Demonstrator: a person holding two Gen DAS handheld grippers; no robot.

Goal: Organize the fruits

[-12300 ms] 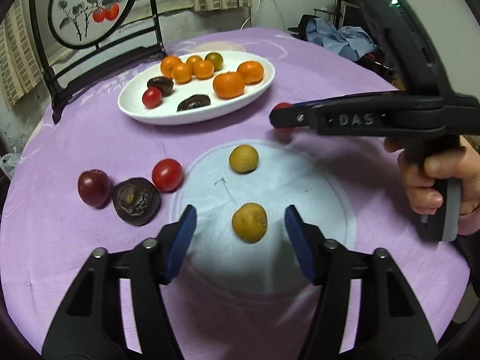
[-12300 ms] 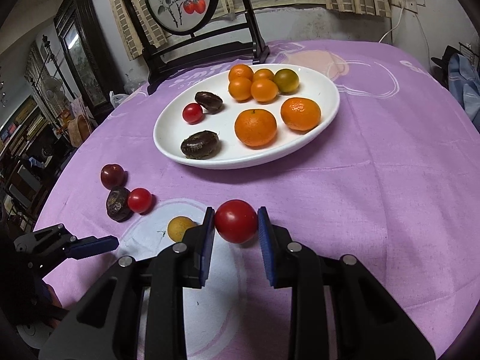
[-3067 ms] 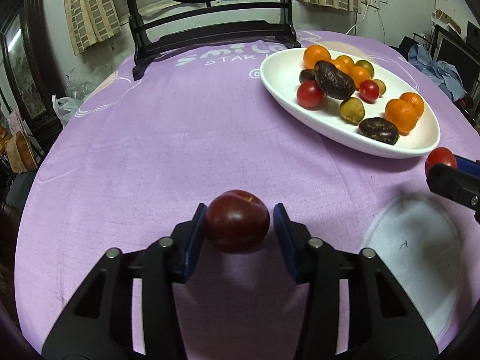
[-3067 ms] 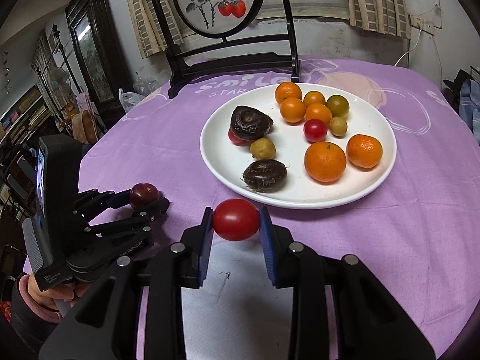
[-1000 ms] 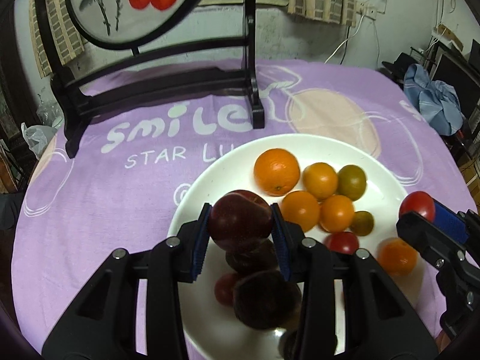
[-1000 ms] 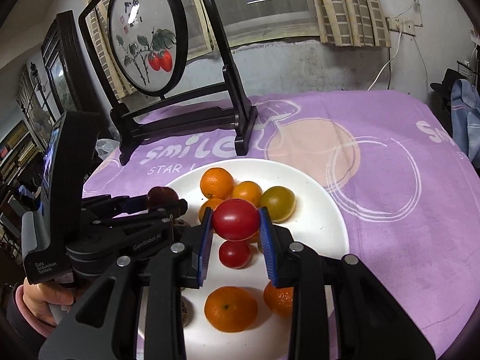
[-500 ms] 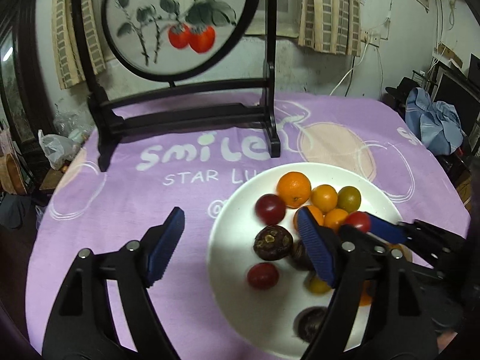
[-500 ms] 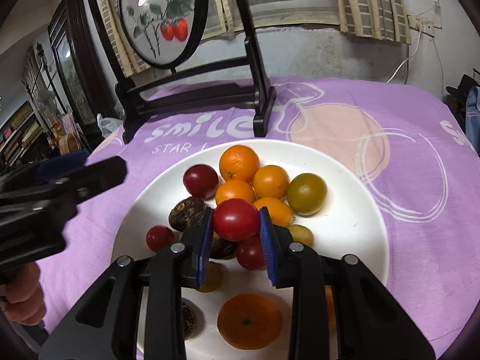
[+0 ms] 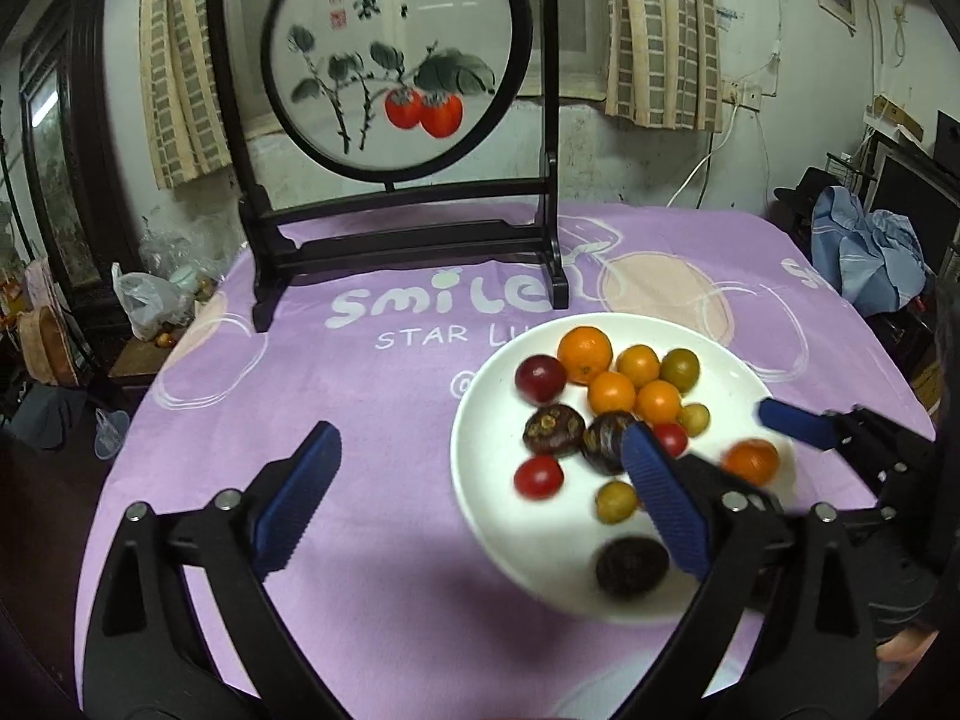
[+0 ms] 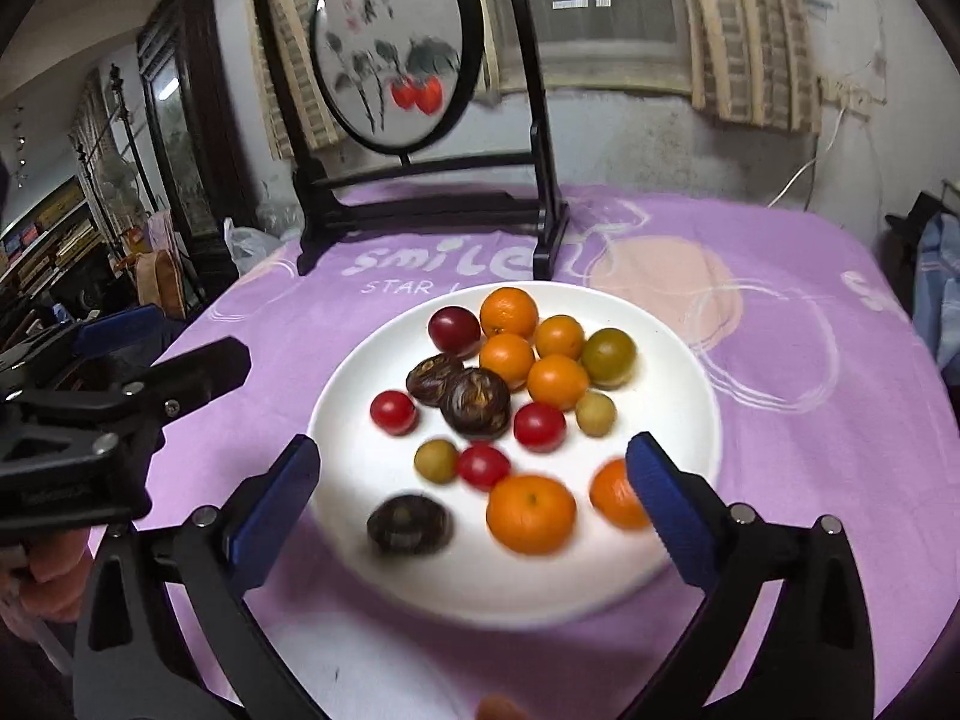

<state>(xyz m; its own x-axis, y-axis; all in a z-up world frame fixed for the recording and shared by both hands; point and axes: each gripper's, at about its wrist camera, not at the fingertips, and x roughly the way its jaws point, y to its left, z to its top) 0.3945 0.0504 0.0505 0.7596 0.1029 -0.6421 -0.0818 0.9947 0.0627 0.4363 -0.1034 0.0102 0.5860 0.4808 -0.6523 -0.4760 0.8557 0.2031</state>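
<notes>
Left wrist view: the left tool (image 9: 480, 492) is spread wide and empty above the purple-clothed desk (image 9: 360, 396), its right pad over the white plate (image 9: 480, 480). The dark red plum (image 9: 540, 378) lies at the plate's far left, touching an orange (image 9: 585, 353).

Right wrist view: the right tool (image 10: 474, 510) is also wide apart, holding nothing, straddling the plate's (image 10: 672, 372) near half. A red tomato (image 10: 483, 466) sits near the plate's middle, beside a large orange (image 10: 531, 514).
</notes>
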